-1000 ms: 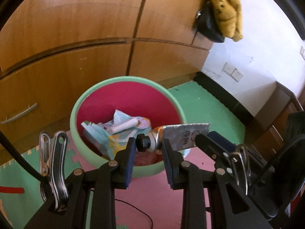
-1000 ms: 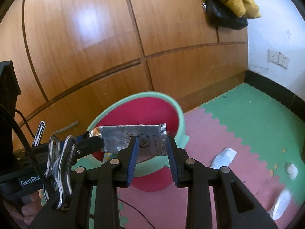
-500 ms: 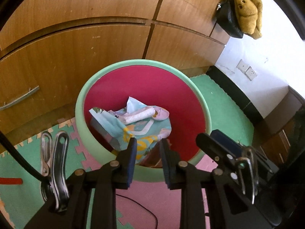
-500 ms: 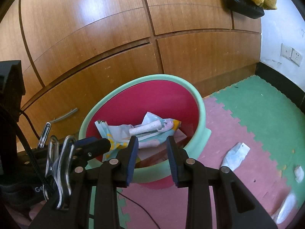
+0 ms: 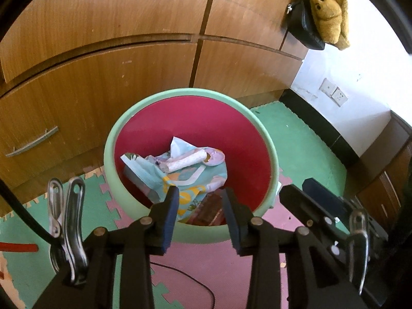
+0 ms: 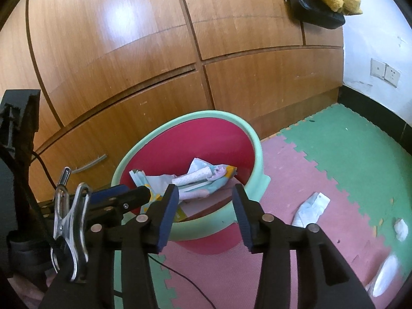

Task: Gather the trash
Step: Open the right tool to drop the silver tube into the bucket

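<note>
Both grabbers, the left gripper (image 5: 199, 200) and right gripper (image 6: 204, 198), have just been opening and hold nothing, low in the frame over the pink trash bin (image 5: 191, 97) with wrappers (image 5: 180, 164).

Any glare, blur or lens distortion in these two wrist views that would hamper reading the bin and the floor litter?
Left wrist view: strong fisheye bowing of the wardrobe; bin and its contents sharp; white wall rather bright. Right wrist view: glare patch on the wardrobe door at upper left; white wrapper on the mat clear, but the scrap at lower right is smeared near the frame edge.
</note>
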A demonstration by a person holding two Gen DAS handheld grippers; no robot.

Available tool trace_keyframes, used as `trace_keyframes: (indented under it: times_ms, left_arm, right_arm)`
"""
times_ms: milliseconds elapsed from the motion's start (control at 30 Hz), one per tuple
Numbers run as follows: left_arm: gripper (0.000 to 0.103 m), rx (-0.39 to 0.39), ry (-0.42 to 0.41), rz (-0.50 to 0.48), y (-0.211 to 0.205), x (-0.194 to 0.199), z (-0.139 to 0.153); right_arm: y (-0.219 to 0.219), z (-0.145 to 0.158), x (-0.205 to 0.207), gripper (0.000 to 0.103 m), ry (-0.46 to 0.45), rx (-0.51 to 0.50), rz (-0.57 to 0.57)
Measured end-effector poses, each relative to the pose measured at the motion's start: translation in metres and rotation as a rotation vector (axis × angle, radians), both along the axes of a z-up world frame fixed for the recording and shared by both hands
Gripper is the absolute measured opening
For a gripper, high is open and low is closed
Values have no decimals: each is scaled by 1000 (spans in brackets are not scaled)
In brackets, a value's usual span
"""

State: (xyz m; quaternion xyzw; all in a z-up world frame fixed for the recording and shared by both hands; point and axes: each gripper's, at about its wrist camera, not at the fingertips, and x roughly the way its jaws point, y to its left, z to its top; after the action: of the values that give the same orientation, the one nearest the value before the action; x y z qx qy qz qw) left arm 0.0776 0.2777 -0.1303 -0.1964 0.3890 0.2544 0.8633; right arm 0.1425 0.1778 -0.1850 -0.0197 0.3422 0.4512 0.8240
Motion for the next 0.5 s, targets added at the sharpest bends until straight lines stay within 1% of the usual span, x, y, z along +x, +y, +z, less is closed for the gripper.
trace_keyframes:
  times_ms: [133,267,400,500]
  left_arm:
    - [37,1,-7,-13,-7,1,7]
    - [37,8,-4,-41,-17,4,12]
    - [40,8,1,-69,-30,6,16]
    - [41,17,0,-92,-40,7,19]
  right_arm:
    - [-10,6,-4,46,-7,16,-10]
    - [-24,11,-7,46,5,45,-35]
    - [-39,16,-10,47,10,68,-63]
    - [-51,20,-13,48,9,80,-85]
